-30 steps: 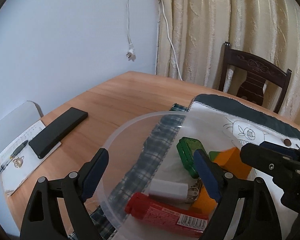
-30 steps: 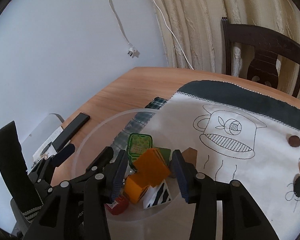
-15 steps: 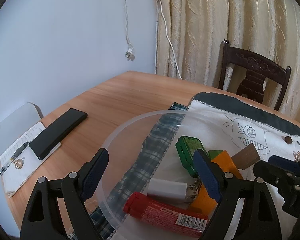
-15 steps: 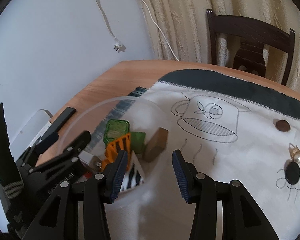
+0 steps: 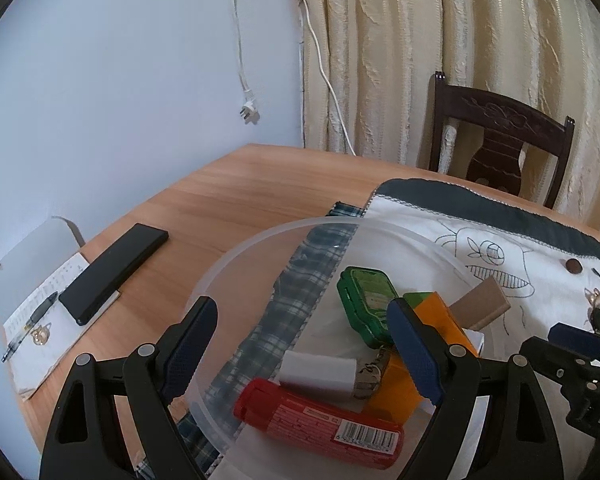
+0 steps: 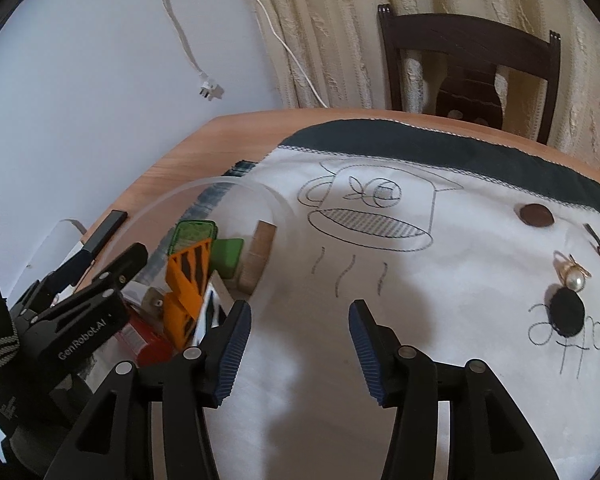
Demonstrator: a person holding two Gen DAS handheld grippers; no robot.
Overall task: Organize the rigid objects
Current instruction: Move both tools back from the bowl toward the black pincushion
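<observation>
Both the left hand-held gripper [image 5: 302,344] and right hand-held gripper [image 6: 298,342] gape, grasping nothing. The clear bowl [image 5: 236,256] of collected items, lower centre, could slide on the cloth [image 6: 380,280] if nudged.

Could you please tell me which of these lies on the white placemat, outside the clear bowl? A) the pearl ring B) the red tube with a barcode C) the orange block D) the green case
A: the pearl ring rests on the white placemat to the right, while the other three sit inside the clear bowl.
</observation>
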